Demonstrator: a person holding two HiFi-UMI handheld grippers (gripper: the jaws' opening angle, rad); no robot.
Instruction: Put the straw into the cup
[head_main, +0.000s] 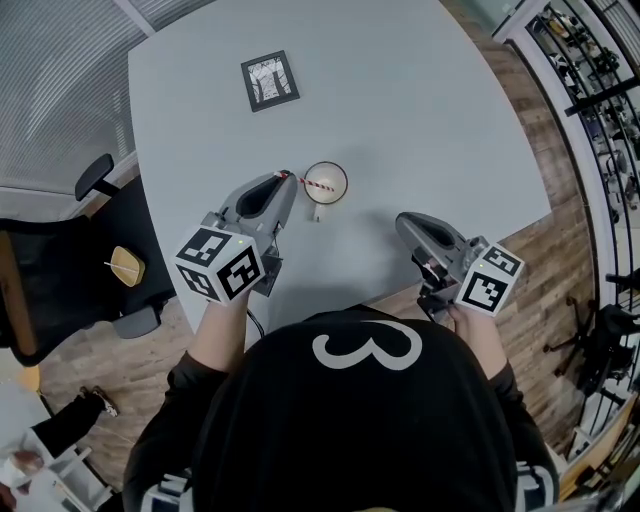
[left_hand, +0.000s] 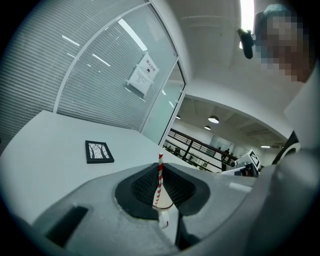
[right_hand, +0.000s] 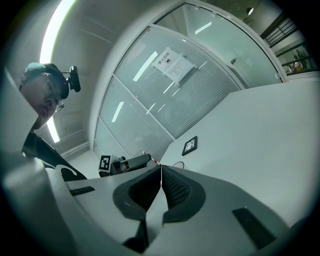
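Observation:
A white cup (head_main: 325, 184) with a small handle stands on the grey table (head_main: 400, 110). My left gripper (head_main: 287, 180) sits just left of the cup's rim and is shut on a red-and-white striped straw (head_main: 318, 186). The straw slants across the cup's mouth, with its far end inside the rim. In the left gripper view the straw (left_hand: 159, 180) stands pinched between the dark pads of the left gripper (left_hand: 160, 186), and the cup's rim (left_hand: 164, 206) shows below. My right gripper (head_main: 403, 222) is to the right of the cup, apart from it. Its jaws (right_hand: 161, 182) are shut on nothing.
A small black-framed picture (head_main: 270, 81) lies flat farther back on the table. A black office chair (head_main: 60, 290) stands beside the table's left edge. The table's near edge runs just under both grippers, with wooden floor (head_main: 560, 240) beyond it on the right.

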